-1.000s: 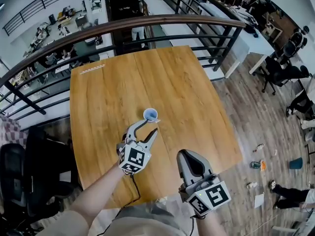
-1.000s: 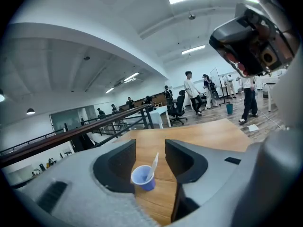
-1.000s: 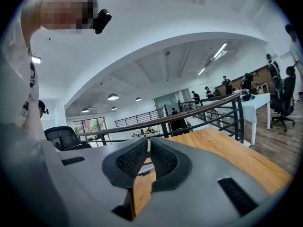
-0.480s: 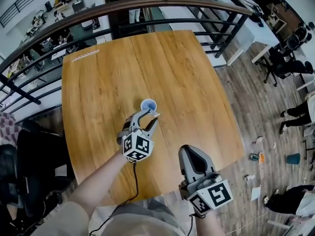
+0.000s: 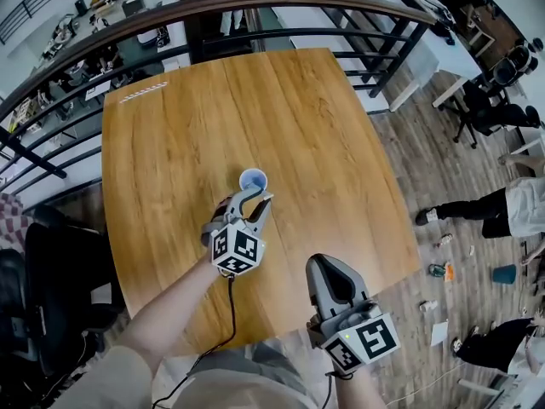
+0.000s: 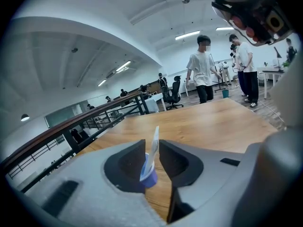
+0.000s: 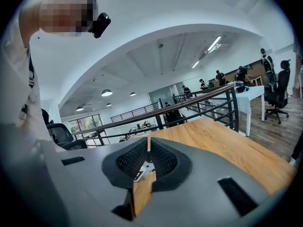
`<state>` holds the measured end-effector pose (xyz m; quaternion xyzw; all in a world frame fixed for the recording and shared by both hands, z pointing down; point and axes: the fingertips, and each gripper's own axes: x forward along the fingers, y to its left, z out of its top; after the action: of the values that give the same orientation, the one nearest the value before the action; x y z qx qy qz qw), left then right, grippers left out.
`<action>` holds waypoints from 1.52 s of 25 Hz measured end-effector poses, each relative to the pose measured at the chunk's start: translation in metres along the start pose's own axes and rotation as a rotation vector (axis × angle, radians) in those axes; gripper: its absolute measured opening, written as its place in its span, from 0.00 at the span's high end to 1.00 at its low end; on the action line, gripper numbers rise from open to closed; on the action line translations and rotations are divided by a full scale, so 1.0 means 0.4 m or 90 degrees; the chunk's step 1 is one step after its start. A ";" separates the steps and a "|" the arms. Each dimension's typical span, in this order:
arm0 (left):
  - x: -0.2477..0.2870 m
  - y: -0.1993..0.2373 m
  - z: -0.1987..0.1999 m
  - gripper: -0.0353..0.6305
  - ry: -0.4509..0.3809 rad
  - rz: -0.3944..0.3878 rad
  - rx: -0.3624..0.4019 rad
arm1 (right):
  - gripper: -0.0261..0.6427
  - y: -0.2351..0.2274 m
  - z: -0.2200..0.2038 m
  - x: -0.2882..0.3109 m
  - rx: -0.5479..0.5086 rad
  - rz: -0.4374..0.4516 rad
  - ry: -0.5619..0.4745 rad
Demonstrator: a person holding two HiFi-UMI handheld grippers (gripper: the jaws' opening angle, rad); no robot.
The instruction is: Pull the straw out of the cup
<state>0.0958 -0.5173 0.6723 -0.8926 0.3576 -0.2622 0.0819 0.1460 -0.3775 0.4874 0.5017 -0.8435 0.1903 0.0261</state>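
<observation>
Inside cup (image 6: pixel 151 178), straw (image 6: pixel 154 145) nearly upright, tip up

The left gripper (image 5: pixel 254 198) and right gripper (image 5: pixel 324 264) are grey moulded plastic, each bearing a white cube (image 5: pixel 236 252) with black square markers. A black cable (image 5: pixel 232 309) trails from the left one, whose jaws are closing with the straw (image 6: pixel 154 143) between them. The sleeve (image 5: pixel 81 382) is pale.

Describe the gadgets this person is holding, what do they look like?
Both the left gripper and right gripper are grey plastic with two curved jaws and a white cube of black square markers. A black cable trails from the left, whose jaws are closing around the straw. The sleeve is beige.
</observation>
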 end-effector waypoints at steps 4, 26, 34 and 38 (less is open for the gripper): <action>-0.002 0.003 0.002 0.87 0.001 0.014 -0.008 | 0.91 -0.005 -0.004 -0.014 0.003 -0.001 0.002; -0.306 0.077 0.276 0.88 -0.139 0.055 -0.083 | 0.91 0.048 0.070 -0.111 -0.030 0.003 -0.026; -0.490 0.083 0.457 0.88 -0.217 0.057 -0.063 | 0.91 0.086 0.141 -0.195 -0.054 0.001 -0.068; -0.577 0.068 0.522 0.88 -0.233 0.057 -0.052 | 0.91 0.099 0.160 -0.236 -0.066 0.004 -0.081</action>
<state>0.0493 -0.3885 0.3915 -0.9110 0.3866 -0.0770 0.1212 0.1681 -0.3039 0.3943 0.5082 -0.8536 0.1144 -0.0025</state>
